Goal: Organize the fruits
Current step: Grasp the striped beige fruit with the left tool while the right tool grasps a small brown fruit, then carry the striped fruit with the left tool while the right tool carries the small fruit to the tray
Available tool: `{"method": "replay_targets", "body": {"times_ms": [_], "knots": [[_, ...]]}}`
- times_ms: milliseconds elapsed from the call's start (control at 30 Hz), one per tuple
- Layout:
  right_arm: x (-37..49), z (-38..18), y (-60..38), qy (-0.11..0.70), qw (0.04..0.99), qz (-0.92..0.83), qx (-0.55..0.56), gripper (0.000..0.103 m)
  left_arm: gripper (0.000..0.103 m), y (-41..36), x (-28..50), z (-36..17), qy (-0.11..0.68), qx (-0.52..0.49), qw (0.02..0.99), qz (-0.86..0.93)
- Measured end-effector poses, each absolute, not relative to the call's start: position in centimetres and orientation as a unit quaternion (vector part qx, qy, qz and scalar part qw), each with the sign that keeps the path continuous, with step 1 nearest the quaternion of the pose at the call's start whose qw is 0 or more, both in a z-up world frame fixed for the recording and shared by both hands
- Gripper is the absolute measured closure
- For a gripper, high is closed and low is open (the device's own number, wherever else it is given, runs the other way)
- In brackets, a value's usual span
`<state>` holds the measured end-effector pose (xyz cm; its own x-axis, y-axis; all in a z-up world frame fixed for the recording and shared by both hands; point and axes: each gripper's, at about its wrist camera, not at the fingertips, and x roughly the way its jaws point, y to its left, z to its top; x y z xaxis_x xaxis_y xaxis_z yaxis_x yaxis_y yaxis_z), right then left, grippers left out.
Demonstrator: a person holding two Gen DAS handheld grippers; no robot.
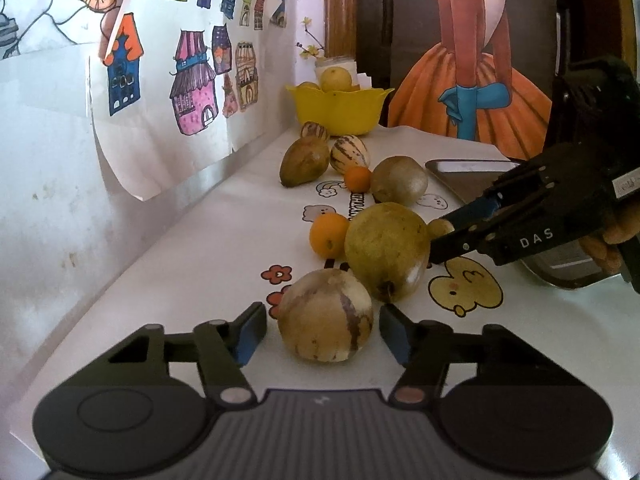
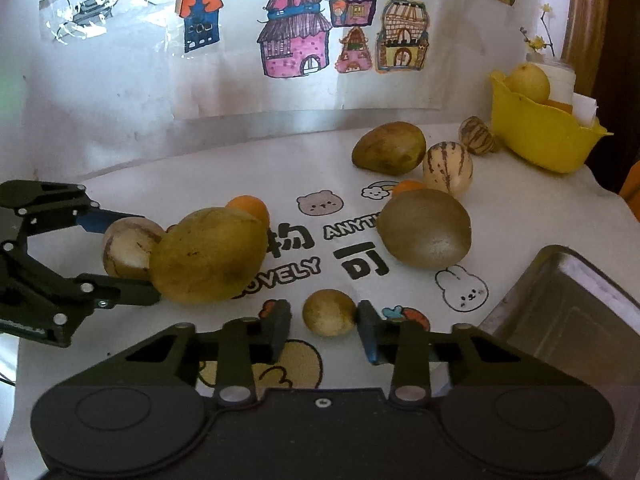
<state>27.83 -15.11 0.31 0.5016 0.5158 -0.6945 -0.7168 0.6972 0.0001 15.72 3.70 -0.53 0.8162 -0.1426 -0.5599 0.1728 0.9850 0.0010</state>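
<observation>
My left gripper is open around a pale striped melon on the white printed cloth; it also shows in the right wrist view. My right gripper is open around a small round brownish fruit, its pads close to both sides. A large green mango lies between the two grippers, with an orange behind it. Another green fruit, a second orange, a mango and two striped melons lie farther back.
A yellow bowl with a yellow fruit stands at the far end near a wooden frame. A metal tray sits on the right. A wall with house drawings runs along the cloth's far side.
</observation>
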Motion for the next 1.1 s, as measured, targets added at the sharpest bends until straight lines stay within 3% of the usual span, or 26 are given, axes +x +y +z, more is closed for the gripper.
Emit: {"method": "replay_targets", "body": {"times_ms": [167, 1100], "knots": [[27.5, 0.3, -15.0, 0.343, 0.853, 0.366, -0.143, 0.071, 0.051, 3.4, 15.9, -0.5, 0.293, 0.024, 0.953, -0.076], [22.8, 2.5, -21.0, 0.310, 0.874, 0.365, -0.086, 0.072, 0.053, -0.3, 13.9, 3.0, 0.269, -0.043, 0.960, -0.058]]}}
